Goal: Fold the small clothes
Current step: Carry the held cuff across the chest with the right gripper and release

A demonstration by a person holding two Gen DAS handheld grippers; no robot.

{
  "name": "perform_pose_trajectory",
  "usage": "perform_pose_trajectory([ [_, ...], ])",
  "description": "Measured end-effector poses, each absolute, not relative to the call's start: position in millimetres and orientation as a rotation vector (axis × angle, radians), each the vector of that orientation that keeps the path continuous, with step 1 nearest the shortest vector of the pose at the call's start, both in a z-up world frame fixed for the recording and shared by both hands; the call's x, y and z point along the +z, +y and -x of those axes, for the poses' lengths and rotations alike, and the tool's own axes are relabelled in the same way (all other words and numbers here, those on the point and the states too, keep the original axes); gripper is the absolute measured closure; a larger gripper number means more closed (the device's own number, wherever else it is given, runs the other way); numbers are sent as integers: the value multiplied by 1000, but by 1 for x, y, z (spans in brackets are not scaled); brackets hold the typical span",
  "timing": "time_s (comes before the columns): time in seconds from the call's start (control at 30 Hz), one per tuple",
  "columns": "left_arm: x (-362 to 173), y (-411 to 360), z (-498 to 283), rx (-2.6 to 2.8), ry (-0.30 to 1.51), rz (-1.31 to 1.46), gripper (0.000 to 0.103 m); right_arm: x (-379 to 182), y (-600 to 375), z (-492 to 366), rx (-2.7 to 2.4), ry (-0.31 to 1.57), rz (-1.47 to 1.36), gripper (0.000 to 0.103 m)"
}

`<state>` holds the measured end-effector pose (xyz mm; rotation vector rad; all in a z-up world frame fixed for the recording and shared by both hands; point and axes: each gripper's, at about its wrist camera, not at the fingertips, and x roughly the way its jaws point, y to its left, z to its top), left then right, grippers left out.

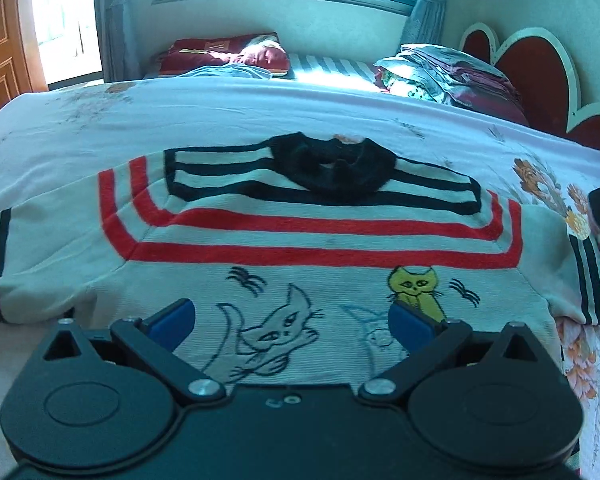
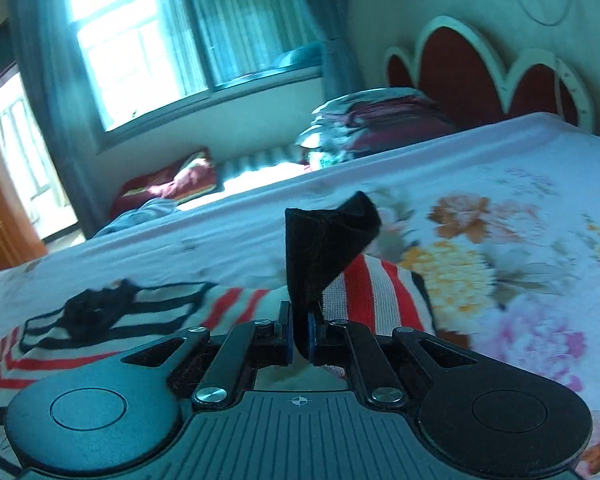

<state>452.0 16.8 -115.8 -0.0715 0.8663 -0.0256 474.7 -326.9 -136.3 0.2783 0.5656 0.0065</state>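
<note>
A small white sweater (image 1: 300,240) with red and black stripes, a black collar (image 1: 332,168) and cat drawings lies flat on the floral bed sheet (image 1: 260,104). My left gripper (image 1: 292,320) hovers over its lower front, open, with nothing between the blue pads (image 1: 176,320). In the right wrist view my right gripper (image 2: 300,320) is shut on the black cuff (image 2: 324,248) of a sleeve, which stands up from the fingers. The red-and-white striped sleeve (image 2: 372,292) is lifted off the sheet behind it. The collar (image 2: 96,312) lies at the left.
A stack of folded bedding (image 1: 452,76) sits at the far right by the red scalloped headboard (image 1: 540,64). A dark red pillow (image 1: 228,56) lies under the window. A wooden door (image 1: 0,40) stands at the far left. The bed edge runs along the near side.
</note>
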Motion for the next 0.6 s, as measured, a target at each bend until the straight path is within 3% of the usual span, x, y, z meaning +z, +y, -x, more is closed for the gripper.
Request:
perform_pose_trajectory([
  [0.23, -107, 87, -441, 54, 844, 152, 7, -162, -205, -504, 163, 655, -197, 97],
  [0.5, -108, 121, -428, 34, 834, 228, 3, -215, -114, -512, 312, 796, -77, 95],
  [0.53, -109, 122, -428, 21, 835, 240, 0, -215, -109, -509, 312, 775, -45, 92],
  [0.57, -111, 120, -430, 2, 841, 250, 0, -216, -105, -508, 316, 768, -26, 82],
  [0.6, -112, 118, -432, -20, 847, 258, 0, -216, -104, -506, 339, 766, -36, 61],
])
